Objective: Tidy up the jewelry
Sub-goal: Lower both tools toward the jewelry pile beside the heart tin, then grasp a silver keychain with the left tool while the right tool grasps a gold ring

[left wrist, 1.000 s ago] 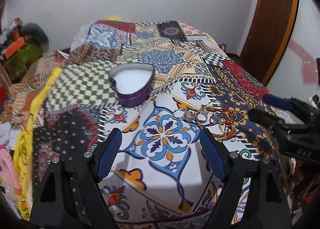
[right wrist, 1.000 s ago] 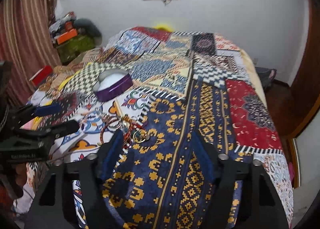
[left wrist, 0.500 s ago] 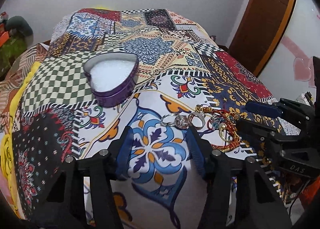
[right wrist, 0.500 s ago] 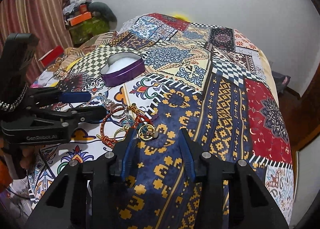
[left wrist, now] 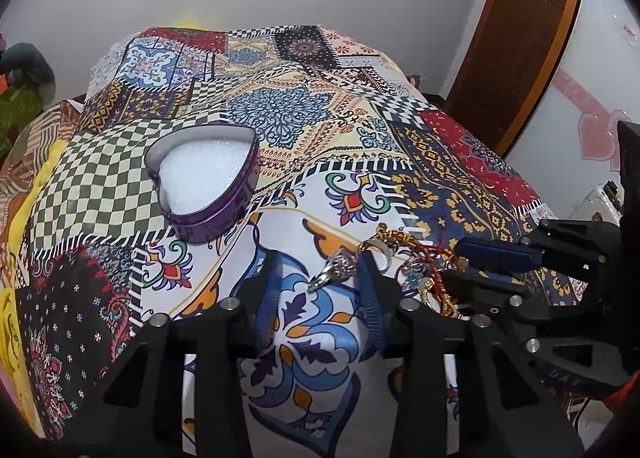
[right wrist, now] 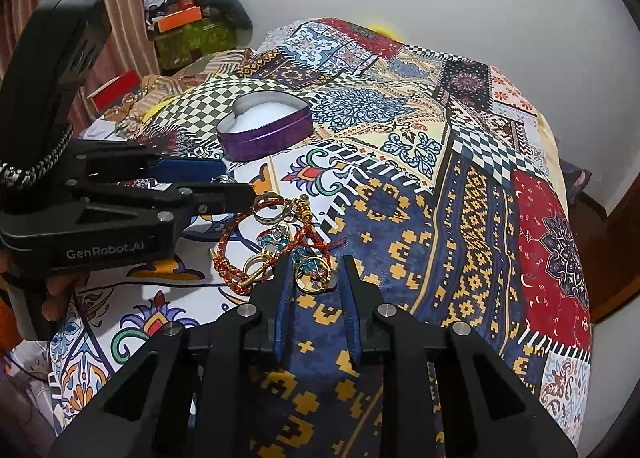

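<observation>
Jewelry pile (right wrist: 276, 246) lies tangled on the bedspread (right wrist: 460, 218), near side of the one heart tin (right wrist: 266, 126). Left gripper (left wrist: 320, 278): jaws closing around the silver ring (left wrist: 334, 272), pads not yet pressing. Right gripper (right wrist: 316, 270): closing over a gold ring (right wrist: 314, 278), no contact yet. Pinch single pieces and lift slowly, since the cord bracelet (right wrist: 240, 258) can snag. Two grippers; ring count can't be told.

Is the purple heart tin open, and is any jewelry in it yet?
Open and holding no jewelry: the heart tin has no lid, only white padding showing.
</observation>
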`<state>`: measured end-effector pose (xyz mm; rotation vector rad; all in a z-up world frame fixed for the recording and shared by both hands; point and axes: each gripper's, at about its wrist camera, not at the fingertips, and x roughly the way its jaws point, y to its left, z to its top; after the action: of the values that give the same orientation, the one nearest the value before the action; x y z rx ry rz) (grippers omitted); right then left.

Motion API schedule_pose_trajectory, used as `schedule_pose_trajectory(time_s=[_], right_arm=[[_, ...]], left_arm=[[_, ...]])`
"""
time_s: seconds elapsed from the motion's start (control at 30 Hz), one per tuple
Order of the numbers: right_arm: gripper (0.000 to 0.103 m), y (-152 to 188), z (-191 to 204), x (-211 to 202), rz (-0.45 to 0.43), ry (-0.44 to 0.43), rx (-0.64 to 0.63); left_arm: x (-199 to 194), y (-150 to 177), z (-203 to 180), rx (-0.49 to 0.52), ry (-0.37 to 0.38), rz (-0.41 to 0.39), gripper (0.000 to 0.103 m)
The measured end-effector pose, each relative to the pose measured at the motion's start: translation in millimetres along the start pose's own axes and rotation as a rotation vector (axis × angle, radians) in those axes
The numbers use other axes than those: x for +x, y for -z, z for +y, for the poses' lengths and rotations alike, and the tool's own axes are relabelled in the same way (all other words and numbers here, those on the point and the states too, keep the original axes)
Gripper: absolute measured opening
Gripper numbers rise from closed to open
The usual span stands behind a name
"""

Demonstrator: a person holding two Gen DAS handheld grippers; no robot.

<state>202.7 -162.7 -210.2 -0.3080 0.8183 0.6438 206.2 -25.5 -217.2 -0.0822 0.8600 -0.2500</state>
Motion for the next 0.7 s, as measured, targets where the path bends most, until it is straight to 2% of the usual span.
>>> schedule_pose_trajectory(time_s=[0.13,0.27,0.7], right_arm=[[0.02,-0.1,0.4,0.0,-0.006,0.004,-0.005],[0.02,-0.6,-1.1,-2.1,-0.008,0.007,0.007],[0.02,-4.9,-7.6,-34.0,-0.058,0.041,0.059]], left_arm=[[-0.2,0.8,-3.6,0.017,0.028,-0.004,0.011],[-2.3,2.7,-7.9,0.035,0.028,-0.011,0.011],[-29.0,7.3,-5.7,0.001,0.034,-0.042,0.011]])
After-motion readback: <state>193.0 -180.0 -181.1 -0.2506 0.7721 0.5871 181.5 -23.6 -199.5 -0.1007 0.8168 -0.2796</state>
